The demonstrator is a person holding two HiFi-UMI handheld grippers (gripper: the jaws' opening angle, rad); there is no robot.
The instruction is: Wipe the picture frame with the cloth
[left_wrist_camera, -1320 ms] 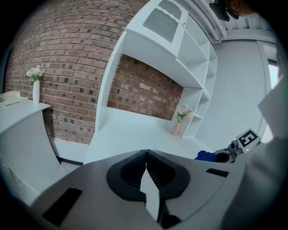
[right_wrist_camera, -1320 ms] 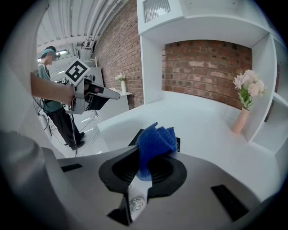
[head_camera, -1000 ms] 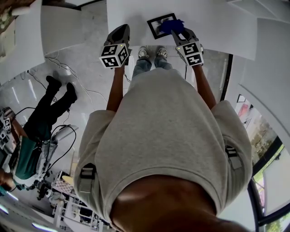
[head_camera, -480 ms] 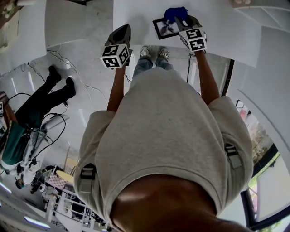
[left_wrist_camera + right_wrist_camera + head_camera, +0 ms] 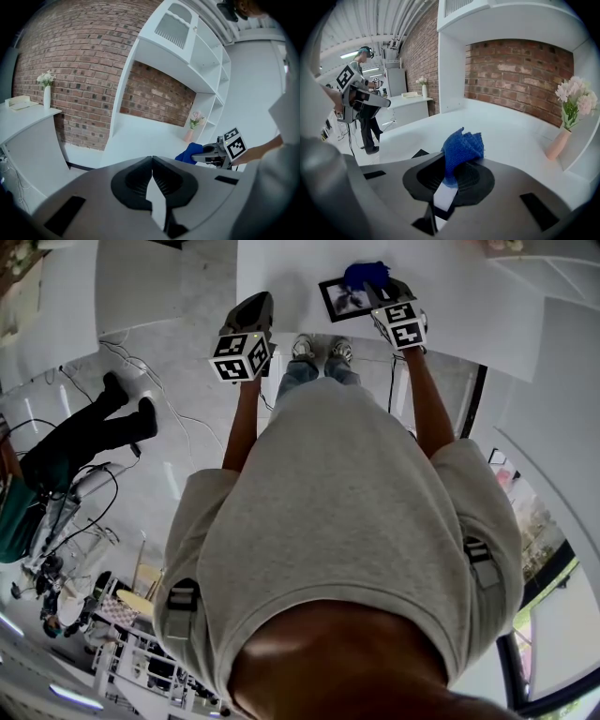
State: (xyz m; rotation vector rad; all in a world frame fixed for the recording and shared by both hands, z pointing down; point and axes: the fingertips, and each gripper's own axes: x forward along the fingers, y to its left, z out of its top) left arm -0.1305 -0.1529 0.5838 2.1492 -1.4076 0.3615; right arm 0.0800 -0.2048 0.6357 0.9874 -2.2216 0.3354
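wears a loose light grey short-sleeved t-shirt [image 5: 356, 521] with a black strap buckle [image 5: 181, 596] at each shoulder, faded blue jeans [image 5: 302, 376] and pale lace-up sneakers [image 5: 302, 347]. shows matte grey moulded shells, black ribbed pads [image 5: 140, 181] and a white cube of black square markers [image 5: 239, 355] on left gripper [image 5: 152, 159] and right gripper [image 5: 454, 164] alike.

Pink vase [image 5: 559, 143], brick wall [image 5: 520, 75] bkgd.

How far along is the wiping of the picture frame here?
Done: the cloth is picked up, clamped in the right gripper. In hand: the head view shows it over the far edge of the frame; contact cannot be told. Left: how much wiping remains cannot be judged. The left gripper is shut, empty, off to the side.
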